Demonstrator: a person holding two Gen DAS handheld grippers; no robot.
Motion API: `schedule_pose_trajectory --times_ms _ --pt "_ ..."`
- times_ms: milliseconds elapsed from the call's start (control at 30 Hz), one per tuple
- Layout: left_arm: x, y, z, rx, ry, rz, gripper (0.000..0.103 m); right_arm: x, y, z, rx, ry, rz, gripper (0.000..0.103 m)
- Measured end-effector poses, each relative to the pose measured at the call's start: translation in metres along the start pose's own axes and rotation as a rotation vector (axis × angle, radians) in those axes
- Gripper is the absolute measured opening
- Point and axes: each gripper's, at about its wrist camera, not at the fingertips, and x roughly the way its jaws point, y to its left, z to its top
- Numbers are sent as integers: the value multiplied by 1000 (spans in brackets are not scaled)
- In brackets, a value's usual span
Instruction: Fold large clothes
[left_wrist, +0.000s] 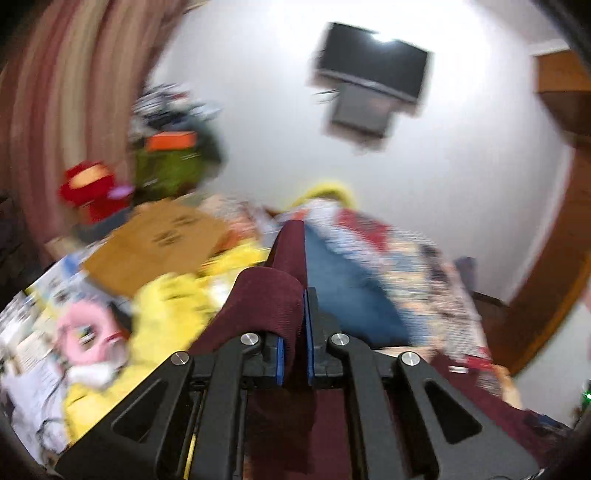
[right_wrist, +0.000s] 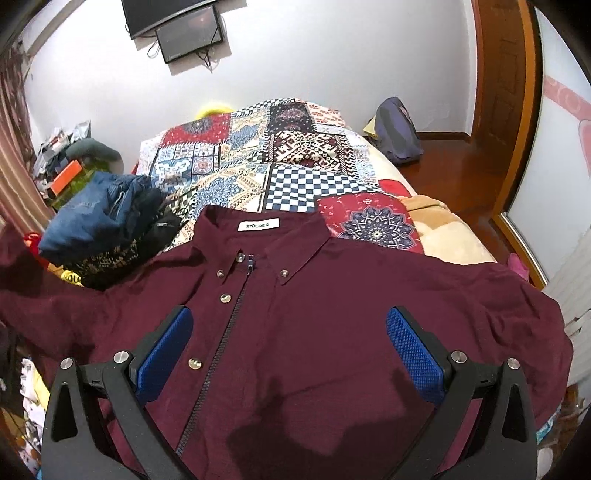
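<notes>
A: Where is the maroon shirt (right_wrist: 314, 314) now?

B: It lies face up on the bed (right_wrist: 454, 236), near the foot edge, with the collar toward the far end and the patchwork bedspread (right_wrist: 280, 158). The zipper is closed and the body is spread quite flat.

A: And the two tools?

B: The left gripper (left_wrist: 294, 354) has its jaws closed on a fold of the maroon cloth; this view is blurred, and the cloth is lifted. I think it is the sleeve on the left side. The right gripper (right_wrist: 290, 354) hovers over the chest of the shirt with its jaws wide apart, holding nothing.

A: So how much is done?

B: In my judgement, only the laying out. I see no finished fold. The first sleeve fold is perhaps beginning; the other sleeve at the right edge and the body are left to do.

A: Anything near?

B: A pile of dark clothes (right_wrist: 110, 221) sits at the left edge of the bed, just beside the shoulder.
</notes>
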Motion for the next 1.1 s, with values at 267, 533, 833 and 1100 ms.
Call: schedule_pose_trajectory --times_ms 267,533,833,1100 --pt "32 -148 -50 247 154 -286 7 -15 -23 -6 16 -18 8 103" --pt "101 -229 -166 449 532 -377 7 -27 -48 -17 34 -19 -21 103" --pt "82 -241 -165 426 595 -445 45 -33 -69 -22 109 -12 -38 103" --pt "60 -177 -77 263 405 -385 88 -32 -60 -16 116 -25 -23 103"
